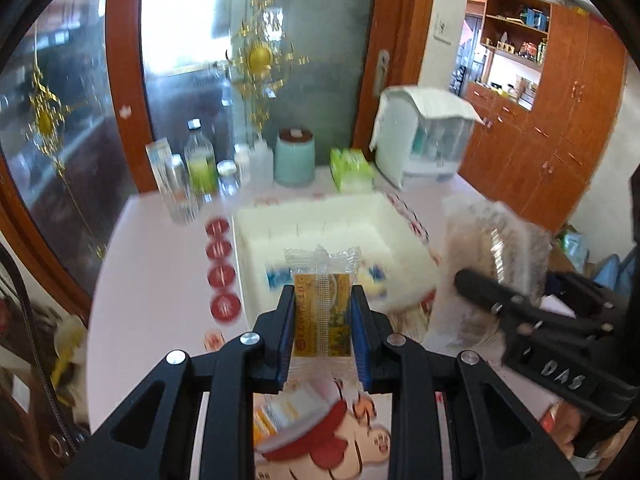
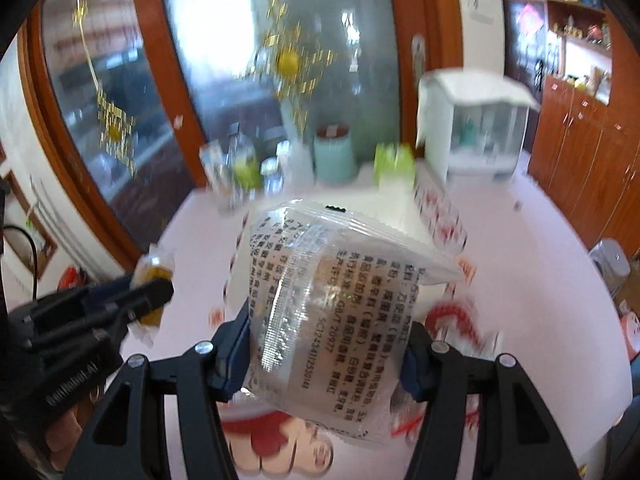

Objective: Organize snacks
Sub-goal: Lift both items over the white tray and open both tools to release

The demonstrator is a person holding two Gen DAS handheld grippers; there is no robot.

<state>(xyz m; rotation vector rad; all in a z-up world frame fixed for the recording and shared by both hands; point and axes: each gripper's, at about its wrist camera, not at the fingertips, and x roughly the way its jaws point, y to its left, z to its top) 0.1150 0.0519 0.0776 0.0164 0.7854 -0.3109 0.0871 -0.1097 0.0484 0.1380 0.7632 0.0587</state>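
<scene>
My left gripper (image 1: 323, 300) is shut on a small yellow snack packet (image 1: 322, 312) in clear wrap, held above the near edge of a white bin (image 1: 384, 216) that holds a few blue-and-white snacks. My right gripper (image 2: 326, 328) is shut on a large clear snack bag (image 2: 332, 312) with black print, held above the table. The right gripper (image 1: 480, 284) with its bag (image 1: 496, 248) shows at the right of the left wrist view. The left gripper (image 2: 148, 292) with its yellow packet (image 2: 154, 270) shows at the left of the right wrist view.
A pink cartoon-print tablecloth (image 1: 160, 260) covers the table. At the back stand bottles (image 1: 198, 164), a teal canister (image 1: 295, 158), a green box (image 1: 350, 168) and a white dispenser (image 1: 424, 136). More snack packets (image 1: 280, 416) lie below the left gripper. Wooden cabinets (image 1: 560, 140) stand right.
</scene>
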